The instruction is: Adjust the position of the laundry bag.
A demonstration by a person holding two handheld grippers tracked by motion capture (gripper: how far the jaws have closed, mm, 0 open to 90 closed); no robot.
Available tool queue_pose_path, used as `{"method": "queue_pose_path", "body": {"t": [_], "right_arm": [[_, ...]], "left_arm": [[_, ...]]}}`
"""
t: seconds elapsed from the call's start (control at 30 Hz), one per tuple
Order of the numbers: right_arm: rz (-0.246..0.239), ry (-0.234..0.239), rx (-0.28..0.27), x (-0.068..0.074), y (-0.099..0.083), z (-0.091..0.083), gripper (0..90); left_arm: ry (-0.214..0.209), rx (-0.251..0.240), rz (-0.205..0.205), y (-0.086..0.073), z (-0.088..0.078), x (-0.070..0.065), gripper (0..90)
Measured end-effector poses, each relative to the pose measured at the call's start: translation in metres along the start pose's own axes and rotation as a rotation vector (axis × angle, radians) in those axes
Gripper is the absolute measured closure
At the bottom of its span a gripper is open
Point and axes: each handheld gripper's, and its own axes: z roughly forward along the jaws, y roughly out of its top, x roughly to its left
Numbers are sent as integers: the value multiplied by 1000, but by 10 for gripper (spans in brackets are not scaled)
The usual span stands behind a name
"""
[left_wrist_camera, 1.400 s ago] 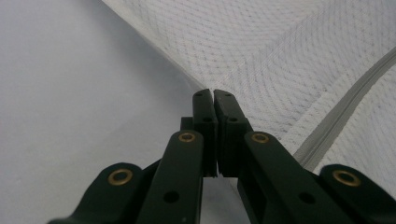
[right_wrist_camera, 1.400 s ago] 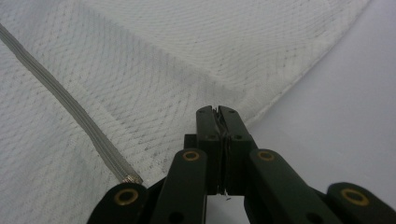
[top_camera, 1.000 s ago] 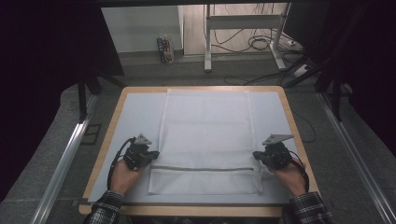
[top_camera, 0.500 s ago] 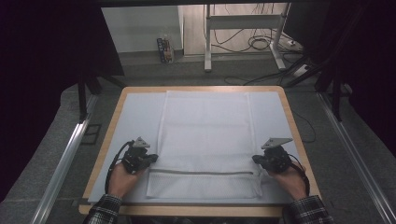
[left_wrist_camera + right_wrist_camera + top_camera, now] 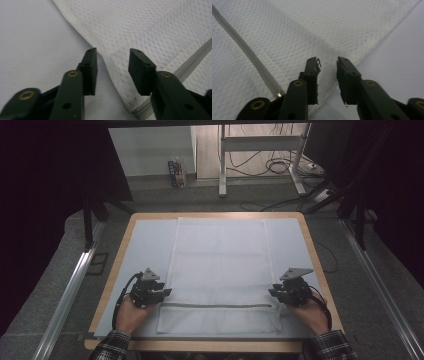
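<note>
Lying flat on the table (image 5: 150, 240), a white mesh bag (image 5: 220, 265) runs lengthwise from the near edge to the far edge, its zipper (image 5: 215, 305) crossing the near end from side to side. The left hand-held gripper (image 5: 165, 292) sits at the bag's left edge, jaws apart, straddling the edge. The right hand-held gripper (image 5: 272, 292) sits at the right edge, jaws narrowly apart over the mesh.

A white, open-weave mesh cloth bag (image 5: 220, 270) with a grey ribbed zipper (image 5: 215, 305) lies on a smooth matt pale mat (image 5: 145, 245) edged by a light wooden tabletop (image 5: 122, 240).
</note>
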Motion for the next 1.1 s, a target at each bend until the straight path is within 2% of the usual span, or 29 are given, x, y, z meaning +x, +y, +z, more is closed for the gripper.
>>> {"method": "queue_pose_path", "body": {"t": [0.13,0.3,0.5,0.57,0.73,0.83,0.97,1.1], "right_arm": [[-5,-6,-4,2,-1,-2,545],[-21,-14,-10,4,-4,-2,366],[-11,-7,-45,6,-6,-6,226],[-5,2,-58,6,-7,-7,190],[6,17,-88,9,-10,-11,128],[0,15,-90,12,-13,-13,102],[6,20,-88,13,-18,-14,83],[14,25,-83,14,-21,-15,69]], "left_arm": [[-5,-27,-4,-2,-1,-2,410],[-36,-35,-8,-6,-3,-4,283],[-46,-54,-18,-8,-8,-8,155],[-58,-43,-11,-10,-9,-9,89],[-54,-14,32,-14,-8,-16,38],[-29,-17,68,-18,-8,-19,12],[-12,-24,77,-22,-10,-20,8],[-2,-47,67,-25,-13,-19,0]]}}
